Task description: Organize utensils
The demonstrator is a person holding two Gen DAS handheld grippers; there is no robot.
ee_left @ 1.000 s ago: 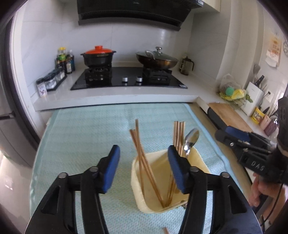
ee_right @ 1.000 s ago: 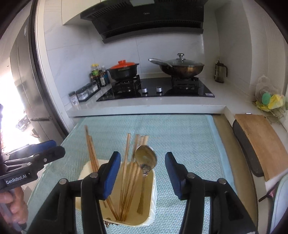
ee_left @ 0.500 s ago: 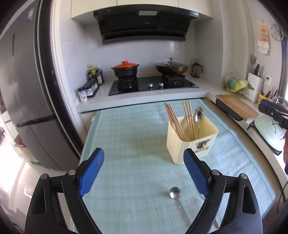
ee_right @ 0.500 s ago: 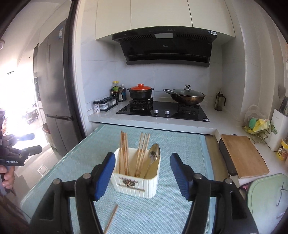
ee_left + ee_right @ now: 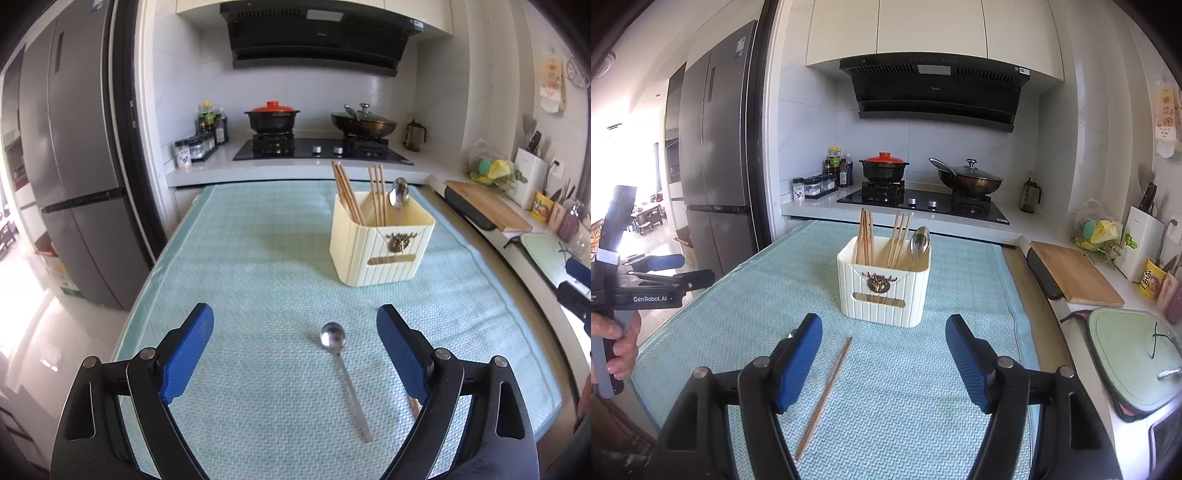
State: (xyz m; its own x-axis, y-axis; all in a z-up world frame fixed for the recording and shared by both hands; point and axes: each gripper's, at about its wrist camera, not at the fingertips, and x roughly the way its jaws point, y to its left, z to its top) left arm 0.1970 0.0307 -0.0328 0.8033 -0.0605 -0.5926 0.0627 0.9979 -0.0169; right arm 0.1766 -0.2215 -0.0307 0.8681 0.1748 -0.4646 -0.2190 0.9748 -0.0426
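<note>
A cream utensil holder (image 5: pixel 380 242) (image 5: pixel 884 282) stands on the pale green mat (image 5: pixel 258 258) (image 5: pixel 923 369), with several wooden chopsticks (image 5: pixel 345 195) (image 5: pixel 865 236) and one metal spoon (image 5: pixel 399 194) (image 5: pixel 919 242) upright in it. A second metal spoon (image 5: pixel 341 369) lies flat on the mat between the wide-open jaws of my left gripper (image 5: pixel 295 334), untouched. A loose pair of chopsticks (image 5: pixel 825 395) lies on the mat just inside the left finger of my right gripper (image 5: pixel 882 345), whose jaws are opening with nothing held.
A hob with a red-lidded pot (image 5: pixel 882 168) and a wok (image 5: pixel 969 179) lies behind the mat. A wooden cutting board (image 5: pixel 1071 275) and a green board (image 5: pixel 1134 350) sit on the counter at right. A fridge (image 5: pixel 74 177) stands at left.
Both grippers pulled back from above the holder and opened wider. The loose spoon and chopsticks on the mat came into view in front of them.
</note>
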